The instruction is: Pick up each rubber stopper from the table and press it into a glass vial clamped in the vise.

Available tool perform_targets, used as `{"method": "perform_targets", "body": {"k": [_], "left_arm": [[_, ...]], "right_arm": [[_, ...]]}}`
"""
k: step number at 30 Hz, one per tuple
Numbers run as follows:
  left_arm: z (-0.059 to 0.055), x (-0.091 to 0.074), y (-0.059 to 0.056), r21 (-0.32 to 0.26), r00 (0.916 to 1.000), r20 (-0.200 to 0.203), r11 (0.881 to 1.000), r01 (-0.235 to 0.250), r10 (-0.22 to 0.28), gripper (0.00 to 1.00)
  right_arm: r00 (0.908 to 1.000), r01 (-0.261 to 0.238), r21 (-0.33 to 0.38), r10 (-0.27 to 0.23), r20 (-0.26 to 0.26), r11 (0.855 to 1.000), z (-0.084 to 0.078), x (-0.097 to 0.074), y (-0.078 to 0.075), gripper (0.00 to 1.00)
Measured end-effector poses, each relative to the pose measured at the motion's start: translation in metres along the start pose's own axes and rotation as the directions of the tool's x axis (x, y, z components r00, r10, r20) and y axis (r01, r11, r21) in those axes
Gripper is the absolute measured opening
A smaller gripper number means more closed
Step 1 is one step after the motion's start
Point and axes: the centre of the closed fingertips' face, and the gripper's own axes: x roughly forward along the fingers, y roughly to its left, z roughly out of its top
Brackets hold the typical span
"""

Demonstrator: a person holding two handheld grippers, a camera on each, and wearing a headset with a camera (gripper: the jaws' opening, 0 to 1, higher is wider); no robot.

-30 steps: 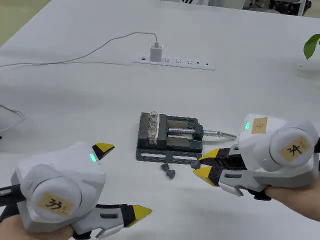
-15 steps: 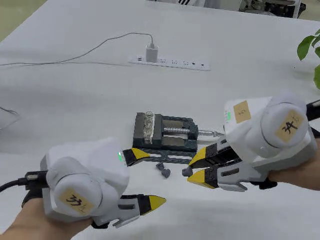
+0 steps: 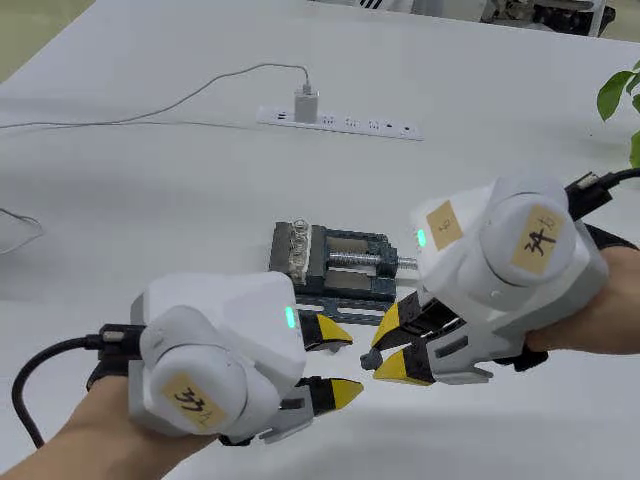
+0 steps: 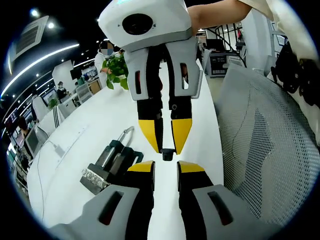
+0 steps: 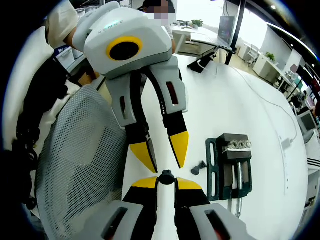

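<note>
Right claw [image 3: 390, 347] is clamped on a small dark rubber stopper [image 5: 166, 176], pinched right at the yellow tips and lifted clear of the surface. The left claw [image 3: 340, 362] comes in nose to nose with it, jaws parted and nothing between them. In the left gripper view the stopper hangs just beyond those open tips, close but not touching.

Under it all is the white tabletop [image 3: 150, 190], with a power strip [image 3: 340, 124] well back. The dark vise [image 3: 345, 265] sits just beyond the two claws, with a row of glass vials [image 3: 297, 243] upright in its jaws. Whether any vial is already plugged is too small to tell. A loose stopper [image 5: 198, 169] lies on the tabletop right beside the vise base, waiting its turn.

By my read, the pick is done and this is the moment between lift and press. It may be a handover or a re-grip to turn the stopper the right way. What the next move calls for is the narrow end pointing down, a short carry to the vise, careful lining-up over an open vial mouth, then a straight, gentle push. Go in off-axis and the stopper could skid off the glass.
</note>
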Motion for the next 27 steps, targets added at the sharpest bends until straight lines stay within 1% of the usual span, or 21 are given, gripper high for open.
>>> {"method": "perform_targets", "body": {"k": [6, 11, 15, 19, 21, 24, 26, 27], "left_arm": [[0.0015, 0.0020, -0.0038, 0.009, 0.9998, 0.000, 1.000, 0.022, -0.022, 0.07], [0.0034, 0.0031, -0.0056, 0.004, 0.9994, 0.006, 0.999, 0.035, -0.035, 0.05], [0.0034, 0.0040, -0.0069, -0.002, 0.9988, 0.000, 0.999, 0.048, -0.048, 0.04], [0.0039, 0.0044, -0.0076, -0.014, 0.9985, 0.004, 0.998, 0.055, -0.055, 0.04], [0.0042, 0.0042, -0.0079, -0.023, 0.9982, 0.011, 0.998, 0.059, -0.058, 0.03], [0.0052, 0.0025, -0.0069, -0.044, 0.9982, 0.025, 0.997, 0.056, -0.055, 0.03], [0.0065, 0.0013, -0.0058, -0.051, 0.9981, 0.036, 0.997, 0.052, -0.051, 0.03], [0.0087, 0.0005, -0.0043, -0.066, 0.9975, 0.052, 0.997, 0.051, -0.047, 0.03]], "right_arm": [[1.0000, -0.009, -0.010, 0.009, -0.003, 1.000, 0.0008, 0.0010, 0.0022, 0.08], [0.9999, -0.016, -0.017, 0.016, -0.003, 1.000, 0.0008, 0.0004, 0.0034, 0.08], [0.9997, -0.022, -0.024, 0.022, -0.006, 0.999, 0.0002, 0.0001, 0.0048, 0.08], [0.9997, -0.025, -0.021, 0.025, -0.006, 0.999, -0.0009, -0.0003, 0.0055, 0.08], [0.9996, -0.028, -0.015, 0.028, -0.001, 0.999, -0.0009, -0.0009, 0.0060, 0.08], [0.9994, -0.030, -0.015, 0.030, 0.019, 0.999, -0.0007, -0.0027, 0.0057, 0.08], [0.9988, -0.027, -0.022, 0.028, 0.041, 0.999, 0.0007, -0.0047, 0.0051, 0.09], [0.9980, -0.029, -0.019, 0.030, 0.057, 0.999, 0.0019, -0.0061, 0.0047, 0.09]]}}
